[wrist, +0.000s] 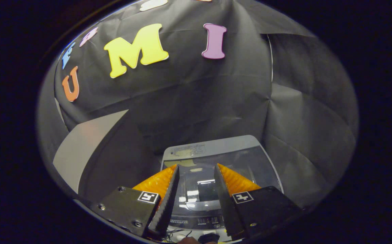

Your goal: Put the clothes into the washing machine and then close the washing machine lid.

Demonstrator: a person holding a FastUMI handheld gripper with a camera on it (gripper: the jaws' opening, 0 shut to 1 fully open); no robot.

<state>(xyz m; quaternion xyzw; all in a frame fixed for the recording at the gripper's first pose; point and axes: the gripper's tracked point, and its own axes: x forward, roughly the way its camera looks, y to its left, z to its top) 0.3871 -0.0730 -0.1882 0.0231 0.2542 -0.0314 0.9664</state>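
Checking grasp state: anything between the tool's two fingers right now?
Nothing held. The tool is open; through the gap, gripper view shows the washing machine's closed transparent lid beyond.

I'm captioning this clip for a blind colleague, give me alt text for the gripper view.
The gripper hovers with open, empty jaws above a top-loading washing machine whose glass lid lies closed. Its control panel sits below the fingers, and black cloth walls the booth behind.
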